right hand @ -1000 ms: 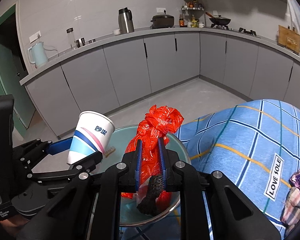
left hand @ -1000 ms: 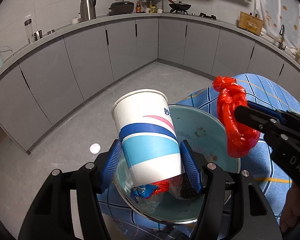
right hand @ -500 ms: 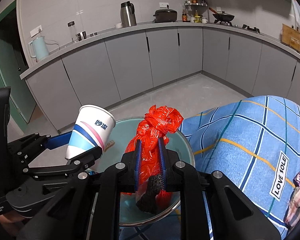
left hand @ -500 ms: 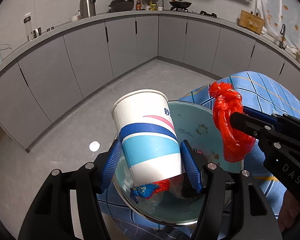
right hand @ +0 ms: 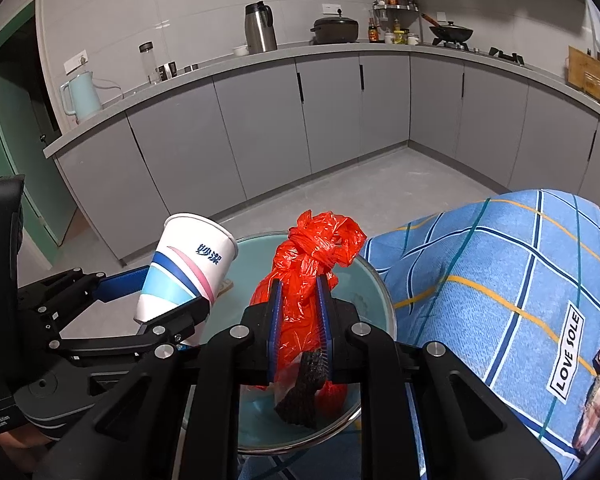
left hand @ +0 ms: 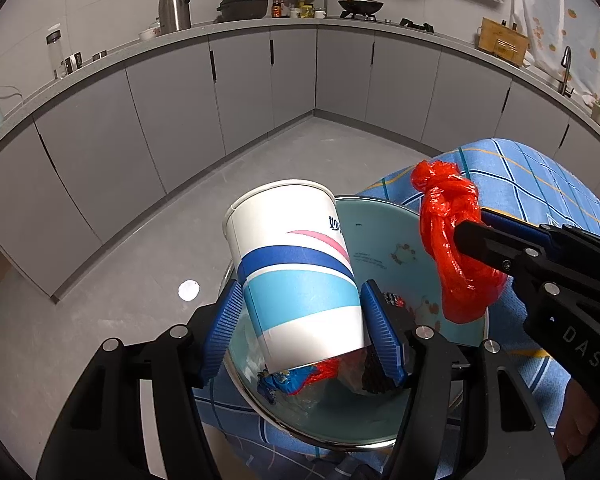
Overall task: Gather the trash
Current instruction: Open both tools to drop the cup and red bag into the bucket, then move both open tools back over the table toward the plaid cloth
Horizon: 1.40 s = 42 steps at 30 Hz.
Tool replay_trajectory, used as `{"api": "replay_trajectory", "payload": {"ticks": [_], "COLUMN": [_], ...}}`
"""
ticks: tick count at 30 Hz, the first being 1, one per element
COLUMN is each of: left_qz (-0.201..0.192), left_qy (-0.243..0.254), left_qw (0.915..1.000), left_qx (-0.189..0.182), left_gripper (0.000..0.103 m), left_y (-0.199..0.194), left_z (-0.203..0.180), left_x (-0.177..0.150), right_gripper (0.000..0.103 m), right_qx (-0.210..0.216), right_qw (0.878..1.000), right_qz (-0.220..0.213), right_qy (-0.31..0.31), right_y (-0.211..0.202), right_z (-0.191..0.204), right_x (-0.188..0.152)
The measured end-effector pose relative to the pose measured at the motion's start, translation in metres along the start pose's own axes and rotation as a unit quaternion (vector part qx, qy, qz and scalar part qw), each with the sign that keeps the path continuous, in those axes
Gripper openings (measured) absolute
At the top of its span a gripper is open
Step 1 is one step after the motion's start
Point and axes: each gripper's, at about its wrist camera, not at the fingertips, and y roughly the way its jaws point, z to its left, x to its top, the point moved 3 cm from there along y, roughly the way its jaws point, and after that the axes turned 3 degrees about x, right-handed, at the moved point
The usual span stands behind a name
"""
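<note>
A paper cup (left hand: 296, 272) is held tilted over a glass bowl (left hand: 384, 248), clamped low on its wall between the blue pads of the left gripper (left hand: 300, 328); jaws stand about mid-width, pads pressed against the cup on both sides. The cup is judged light and thin-walled, easily crushed, so a gentle squeeze near the stiffer base is preferred over the rim.

A knotted red plastic bag (right hand: 308, 280) sits between the pads of the right gripper (right hand: 300, 336), above the bowl. These jaws are narrow and are opening at this moment; the bag is still between them and seems lightly pinched, pads touching the film. The bag is judged soft, light, slippery and crumpling; the knot or the bunched neck just under it gives the firmest hold, while the loose film would slide out.

Inside the bowl some trash is already lying: a blue wrapper (left hand: 284, 380), clear film and a dark ridged scrap (right hand: 304, 392). The bowl rests at the edge of a blue checked cloth (right hand: 500, 280). Glass bowl is judged heavy and breakable, so drops are kept low. A release of the bag into the bowl seems to be under way.
</note>
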Motion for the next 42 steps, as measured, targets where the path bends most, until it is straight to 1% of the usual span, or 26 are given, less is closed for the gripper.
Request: {"api": "replay_trajectory", "payload": {"ticks": [1,2,9,10,11,13,19,21,23,24,26,30,32,34,39,40,42], "left_qz": [0.000,0.000,-0.001,-0.001,-0.002,-0.006,-0.008,-0.008,-0.010,-0.011,-0.011,-0.010,-0.012,-0.014,-0.014,-0.015,-0.018], "left_qy": [-0.002,-0.003,-0.002,-0.001,-0.002,-0.006,-0.007,-0.009,-0.010,-0.010,-0.011,-0.009,-0.008,-0.008,-0.007,-0.008,-0.007], "left_qw": [1.0000,1.0000,1.0000,1.0000,1.0000,1.0000,0.9999,0.9999,0.9998,0.9998,0.9997,0.9997,0.9995,0.9994,0.9993,0.9992,0.9991], "left_qx": [0.000,0.000,-0.001,0.000,0.002,0.005,0.010,0.012,0.015,0.016,0.019,0.021,0.027,0.029,0.034,0.035,0.037], "left_gripper": [0.063,0.062,0.062,0.063,0.067,0.072,0.073,0.073,0.078,0.078,0.079,0.081,0.089,0.090,0.091,0.093,0.096], "left_y": [0.000,0.000,-0.001,-0.002,-0.002,-0.004,-0.006,-0.006,-0.006,-0.007,-0.007,-0.007,-0.009,-0.010,-0.012,-0.013,-0.015], "left_z": [0.001,0.001,0.001,0.002,0.002,0.004,0.006,0.007,0.010,0.010,0.011,0.013,0.014,0.014,0.014,0.014,0.013], "left_x": [0.000,0.000,-0.002,-0.002,-0.002,-0.002,-0.002,-0.002,-0.002,-0.002,-0.002,-0.003,-0.003,-0.003,-0.002,-0.002,-0.002], "right_gripper": [0.029,0.033,0.033,0.033,0.033,0.033,0.035,0.038,0.040,0.041,0.047,0.051,0.057,0.063,0.066,0.067,0.068], "right_qx": [0.001,0.003,0.000,-0.002,-0.003,-0.006,-0.011,-0.011,-0.011,-0.010,-0.010,-0.011,-0.012,-0.013,-0.018,-0.020,-0.022], "right_qw": [1.000,1.000,1.000,1.000,1.000,1.000,1.000,1.000,1.000,1.000,0.999,0.999,0.999,0.999,0.999,0.998,0.998], "right_qz": [-0.002,-0.005,-0.011,-0.012,-0.012,-0.012,-0.013,-0.014,-0.016,-0.017,-0.019,-0.023,-0.025,-0.028,-0.036,-0.037,-0.038], "right_qy": [0.002,0.004,0.012,0.014,0.015,0.018,0.023,0.021,0.021,0.022,0.023,0.027,0.030,0.031,0.036,0.036,0.037], "right_y": [0.000,-0.001,-0.004,-0.005,-0.006,-0.007,-0.009,-0.010,-0.011,-0.011,-0.013,-0.016,-0.018,-0.020,-0.029,-0.031,-0.035], "right_z": [-0.001,-0.001,-0.005,-0.007,-0.007,-0.009,-0.009,-0.008,-0.006,-0.006,-0.006,-0.008,-0.009,-0.010,-0.013,-0.014,-0.016], "right_x": [0.000,0.000,0.001,0.001,0.000,-0.002,-0.004,-0.004,-0.003,-0.003,-0.004,-0.006,-0.007,-0.008,-0.010,-0.011,-0.012]}}
